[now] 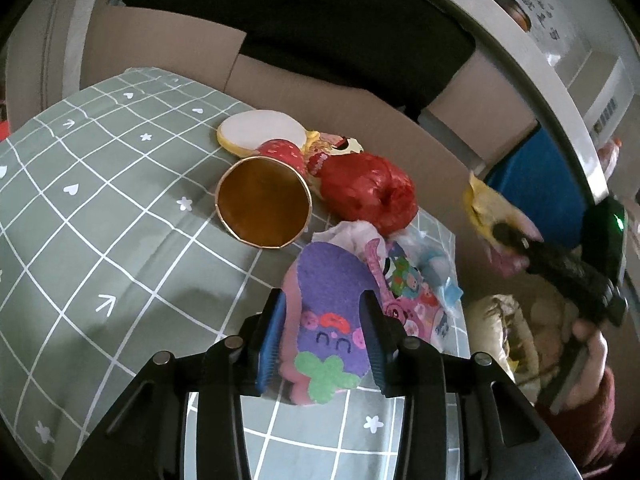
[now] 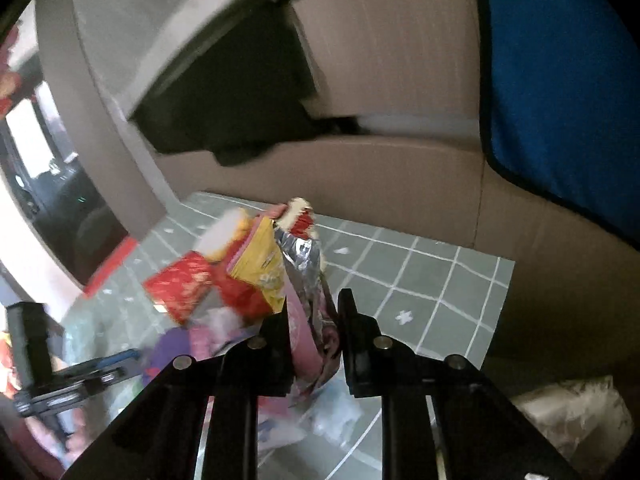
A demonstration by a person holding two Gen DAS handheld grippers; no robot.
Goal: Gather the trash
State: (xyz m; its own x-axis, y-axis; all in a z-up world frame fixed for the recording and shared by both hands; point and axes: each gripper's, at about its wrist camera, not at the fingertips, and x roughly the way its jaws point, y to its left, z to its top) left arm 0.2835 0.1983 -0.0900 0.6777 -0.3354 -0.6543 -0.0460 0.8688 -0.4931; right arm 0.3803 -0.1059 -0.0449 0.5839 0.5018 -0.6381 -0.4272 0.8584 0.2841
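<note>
A snack wrapper (image 2: 288, 280), yellow and pink outside and silver foil inside, stands pinched in the right gripper (image 2: 316, 320), its long axis running from the narrow jaws at lower centre of the right wrist view up toward the middle of the frame, its torn mouth pointing up and away from the camera; the picture is motion-blurred. In the left wrist view the same wrapper (image 1: 486, 208) shows at the right edge, clear of the table, gripped at the tip of the right gripper (image 1: 508, 236), which a hand (image 1: 588, 364) in a dark red sleeve carries. At lower centre of that view the left gripper (image 1: 324, 328) stands half open around a purple foam cutout (image 1: 326, 312) with a drawn face and a green clover, whose long axis runs along the fingers and away from the camera; whether the blue pads (image 1: 270, 344) press it cannot be told. Beyond it, on the green grid tablecloth (image 1: 100, 220), lie a crumpled cartoon-print wrapper (image 1: 404, 284), a red plastic bag (image 1: 368, 192) and a paper cup (image 1: 264, 204) on its side, its mouth toward the camera, with a round white-faced lid (image 1: 260, 132) behind. A cardboard box (image 1: 360, 104) fills the upper frame.
</note>
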